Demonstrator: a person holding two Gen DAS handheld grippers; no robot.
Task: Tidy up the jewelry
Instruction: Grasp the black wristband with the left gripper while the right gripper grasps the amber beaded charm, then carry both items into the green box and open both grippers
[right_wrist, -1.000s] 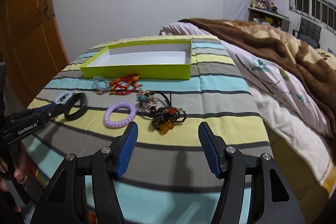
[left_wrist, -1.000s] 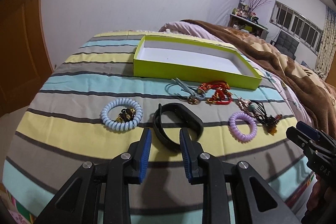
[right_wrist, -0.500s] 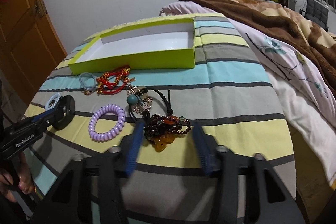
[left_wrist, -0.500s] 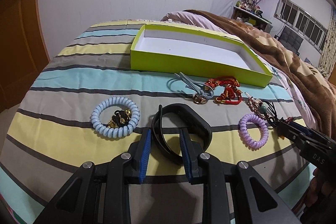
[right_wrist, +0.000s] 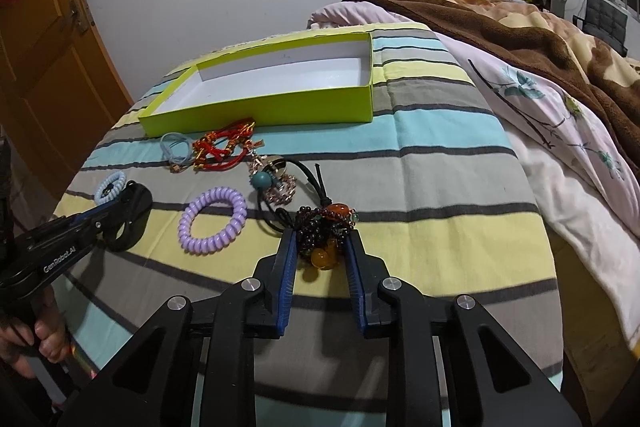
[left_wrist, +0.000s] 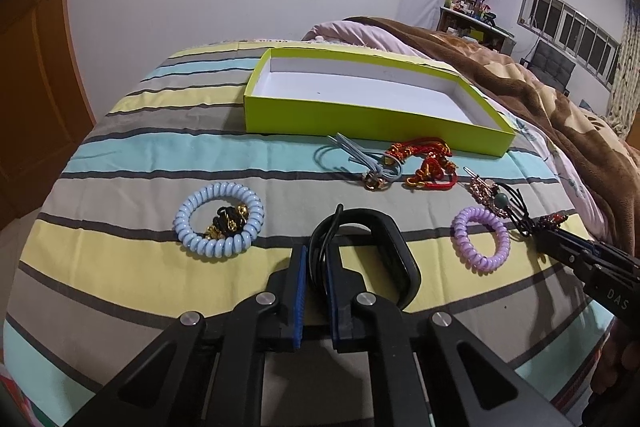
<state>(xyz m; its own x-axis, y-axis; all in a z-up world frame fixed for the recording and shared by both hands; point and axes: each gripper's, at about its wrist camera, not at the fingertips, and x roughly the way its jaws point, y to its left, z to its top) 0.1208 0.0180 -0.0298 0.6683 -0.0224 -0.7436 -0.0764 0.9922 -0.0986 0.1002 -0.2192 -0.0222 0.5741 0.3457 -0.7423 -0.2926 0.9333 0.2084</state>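
Note:
An empty lime-green box lies at the back of the striped bed. My left gripper is shut on the near rim of a black wristband, which rests on the bed. My right gripper has closed around a dark bead bracelet with amber beads, its pads touching it on both sides. On the bed between them lie a purple coil tie, a blue coil tie with a black-gold piece inside, a grey-blue cord, a red knotted cord and a black cord charm with a teal bead.
A brown blanket and a floral quilt lie on the right half of the bed. A wooden door stands at the left. The bed edge drops off close in front. The box has free room inside.
Both grippers moved forward and down and closed: the left onto the black wristband's rim, the right from wide open to around the bead bracelet.

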